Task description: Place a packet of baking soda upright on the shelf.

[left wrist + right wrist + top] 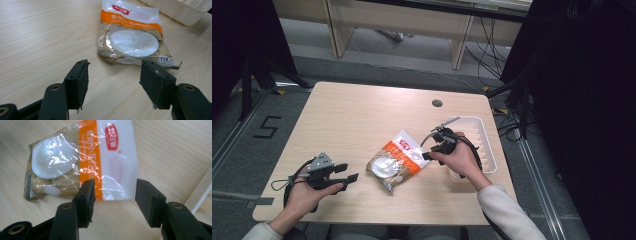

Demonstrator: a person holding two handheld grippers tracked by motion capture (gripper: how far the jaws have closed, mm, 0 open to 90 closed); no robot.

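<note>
Worktop point(357, 115): pale wood, with a small round hole point(437, 103) near its far edge.

Packet point(396, 160): I see it flat near the middle of the worktop, orange band and red logo at the end toward the tray, a printed white bowl at the other. Its film is crinkled and glossy.

Tray point(482, 131): white, shallow, at the right edge of the worktop, just beyond the packet. My right hand point(460, 159) partly covers its near corner.

Left tongs point(343, 177): I hold them low at the near left of the worktop, jaws wide apart, gripping nothing. In the left gripper view point(113, 83) they point toward the packet's point(132, 37) bowl end, a little short of it.

Right tongs point(427, 155): at the packet's logo end. In the right gripper view point(113, 200) the jaws stand well apart on either side of the packet's point(82, 162) white edge; whether either pad touches the film I cannot tell, though they seem to hang just above it.
</note>
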